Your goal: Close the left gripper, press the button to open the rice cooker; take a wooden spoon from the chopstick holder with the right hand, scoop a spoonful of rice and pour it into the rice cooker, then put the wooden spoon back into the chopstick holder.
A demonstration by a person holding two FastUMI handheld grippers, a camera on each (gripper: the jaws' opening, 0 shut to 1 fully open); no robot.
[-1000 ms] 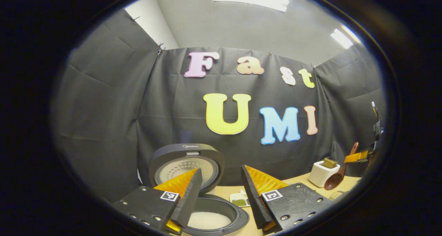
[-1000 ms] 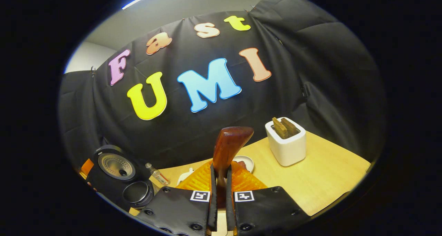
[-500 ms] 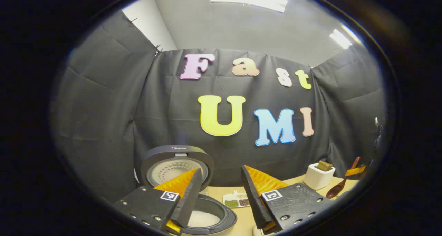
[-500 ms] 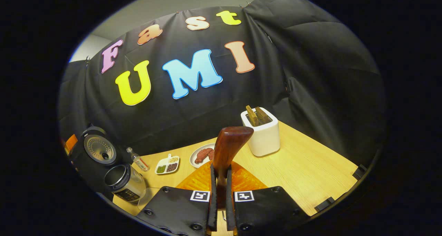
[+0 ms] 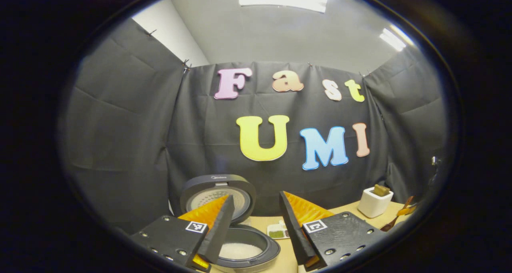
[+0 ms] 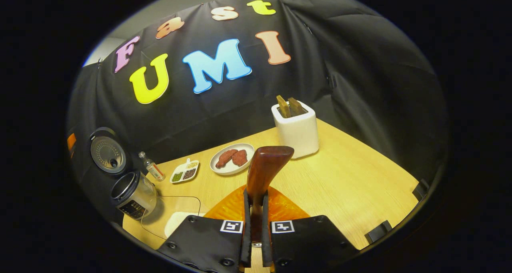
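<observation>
My right gripper (image 6: 256, 196) is shut on the dark wooden spoon (image 6: 265, 167), whose bowl end sticks up past the fingertips over the table. The white chopstick holder (image 6: 296, 128) stands beyond it with wooden utensils inside. The rice cooker (image 6: 134, 193) stands far left with its lid (image 6: 107, 151) raised. A clear container with white rice (image 6: 173, 220) lies just ahead of the cooker. My left gripper (image 5: 256, 203) hangs open over the open rice cooker (image 5: 246, 247), which holds white rice. The spoon (image 5: 394, 223) and the holder (image 5: 374, 203) sit at that view's right edge.
A plate of red meat (image 6: 232, 158), a small divided dish of beans (image 6: 184, 172) and a little bottle (image 6: 151, 170) stand mid-table between cooker and holder. The wooden table (image 6: 360, 185) runs to its edge on the right, with black cloth walls behind.
My right gripper has tipped down with the spoon, bringing more of the table, the plate and the rice container into its view. In the left gripper view the spoon has sunk toward the lower right.
</observation>
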